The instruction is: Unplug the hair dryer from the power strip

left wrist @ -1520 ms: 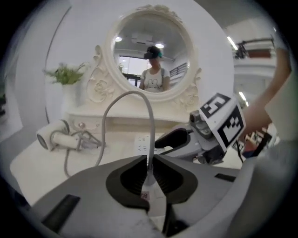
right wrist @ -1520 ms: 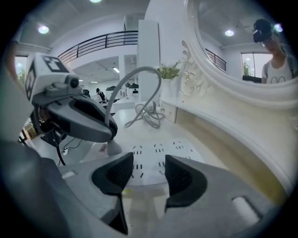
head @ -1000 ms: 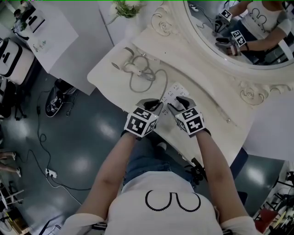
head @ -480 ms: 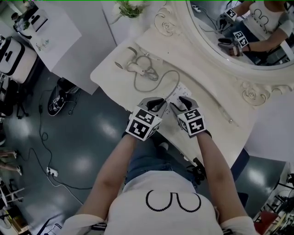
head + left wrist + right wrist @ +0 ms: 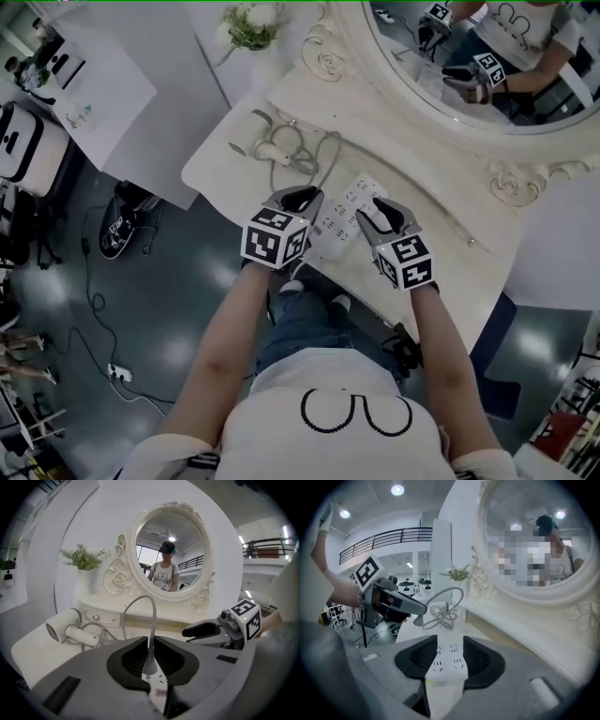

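Hair dryer [image 5: 270, 142] — lies near the far left corner of the table [image 5: 217, 167], grey cord [image 5: 329, 155] looped beside it. Left gripper [image 5: 150, 666]: clamped tight on the plug [image 5: 158, 686], cord rising up from between the jaws. Plug out of the power strip [image 5: 449, 660] — held in the air, apart from it, over the front edge. Right gripper [image 5: 451, 654]: jaws just been closing, now squeezing the white power strip from both sides, pads touching it. Round mirror [image 5: 487, 66] with a curly white frame along the back edge.
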Tool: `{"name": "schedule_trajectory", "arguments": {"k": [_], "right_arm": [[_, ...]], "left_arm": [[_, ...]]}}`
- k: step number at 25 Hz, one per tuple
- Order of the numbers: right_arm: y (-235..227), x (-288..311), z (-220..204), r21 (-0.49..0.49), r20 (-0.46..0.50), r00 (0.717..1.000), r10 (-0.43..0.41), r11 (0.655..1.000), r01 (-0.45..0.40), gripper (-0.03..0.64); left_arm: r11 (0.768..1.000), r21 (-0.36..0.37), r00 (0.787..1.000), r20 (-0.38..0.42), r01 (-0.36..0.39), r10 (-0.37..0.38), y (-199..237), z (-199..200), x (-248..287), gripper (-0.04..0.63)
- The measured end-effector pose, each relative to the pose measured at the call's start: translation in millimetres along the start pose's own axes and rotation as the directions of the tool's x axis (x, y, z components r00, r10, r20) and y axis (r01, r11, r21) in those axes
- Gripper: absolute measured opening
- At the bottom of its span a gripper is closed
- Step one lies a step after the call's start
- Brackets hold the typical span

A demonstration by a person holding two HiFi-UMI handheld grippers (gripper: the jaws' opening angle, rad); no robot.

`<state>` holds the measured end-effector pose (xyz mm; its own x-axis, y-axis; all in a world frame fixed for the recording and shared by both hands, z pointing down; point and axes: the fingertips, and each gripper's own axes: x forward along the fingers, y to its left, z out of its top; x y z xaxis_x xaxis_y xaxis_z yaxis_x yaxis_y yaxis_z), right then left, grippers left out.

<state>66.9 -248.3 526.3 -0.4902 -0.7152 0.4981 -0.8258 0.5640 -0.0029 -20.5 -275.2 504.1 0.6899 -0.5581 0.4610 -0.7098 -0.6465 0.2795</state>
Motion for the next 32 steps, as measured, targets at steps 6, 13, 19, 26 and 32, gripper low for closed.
{"name": "schedule_trajectory", "arguments": {"k": [6, 13, 19, 26, 32], "right_arm": [[1.7, -20.9, 19.9, 0.053, 0.054, 0.994, -0.09, 0.995, 0.087, 0.175], [-3.4, -47.4, 22.6, 0.105, 0.045, 0.979, -0.199, 0.976, 0.193, 0.175], [-9.1, -68.2, 33.8, 0.151, 0.072, 0.956, -0.283, 0.951, 0.27, 0.175], [-26.5, -94.3, 63.9, 0.22, 0.168, 0.908, -0.385, 0.912, 0.346, 0.176], [-24.3, -101.5, 86.2, 0.222, 0.219, 0.881, -0.419, 0.901, 0.373, 0.161]], "left_arm": [[0.996, -0.075, 0.992, -0.121, 0.038, -0.047, 26.1, -7.0, 39.6, 0.041], [0.997, -0.053, 0.968, -0.245, 0.05, -0.061, 28.8, -37.6, 71.6, 0.043], [0.997, -0.037, 0.968, -0.243, 0.064, -0.071, 24.5, -30.6, 69.9, 0.055], [0.995, -0.086, 0.993, -0.102, 0.045, -0.053, 44.0, 3.8, 16.9, 0.086], [0.999, -0.051, 0.988, 0.151, 0.001, 0.007, 62.4, 66.0, -41.5, 0.085]]}}
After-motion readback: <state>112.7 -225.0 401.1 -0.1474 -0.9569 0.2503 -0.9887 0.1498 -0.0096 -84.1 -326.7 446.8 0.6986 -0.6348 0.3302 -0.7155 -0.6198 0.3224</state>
